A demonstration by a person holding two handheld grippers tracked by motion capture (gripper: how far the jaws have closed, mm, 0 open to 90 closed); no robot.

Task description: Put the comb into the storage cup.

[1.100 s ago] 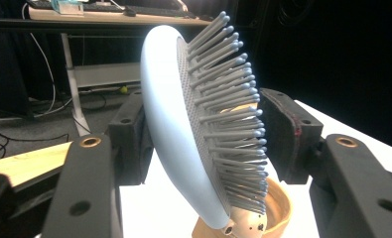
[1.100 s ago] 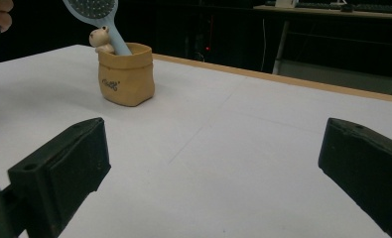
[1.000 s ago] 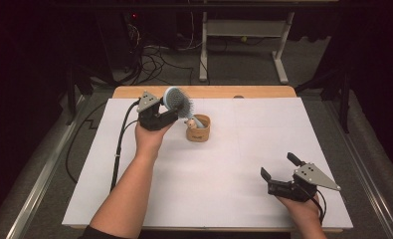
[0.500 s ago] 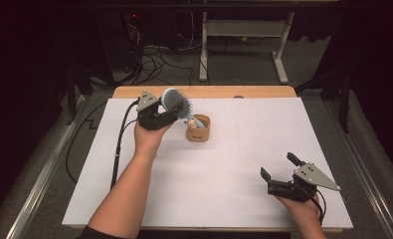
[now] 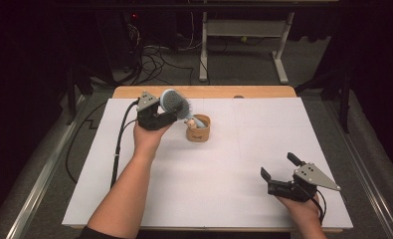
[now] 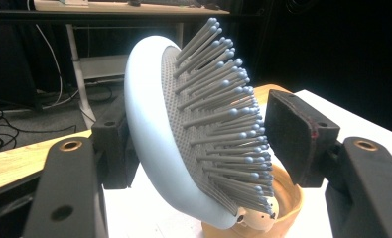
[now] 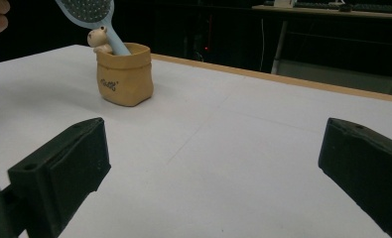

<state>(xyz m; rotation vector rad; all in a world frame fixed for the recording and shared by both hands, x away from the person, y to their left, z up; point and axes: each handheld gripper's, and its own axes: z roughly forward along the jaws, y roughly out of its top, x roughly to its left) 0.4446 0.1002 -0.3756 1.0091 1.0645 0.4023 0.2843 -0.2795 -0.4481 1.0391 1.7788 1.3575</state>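
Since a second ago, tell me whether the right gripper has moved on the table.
No. In the high view the right gripper sits at the same spot near the white sheet's front right corner, fingers open, with nothing between them.

Hairbrush [image 5: 175,102]: pale blue oval paddle head, grey cushion set with grey ball-tipped bristles [image 6: 223,114]; stands tilted, handle down inside the pot, head leaning up and to the left, bristles facing right. Far left of centre on the white table cover.

Pot [image 5: 198,128]: small tan sack-shaped holder with dark lettering on its front and a little bear figure [image 7: 99,38] at its rim; upright, just right of the brush head.
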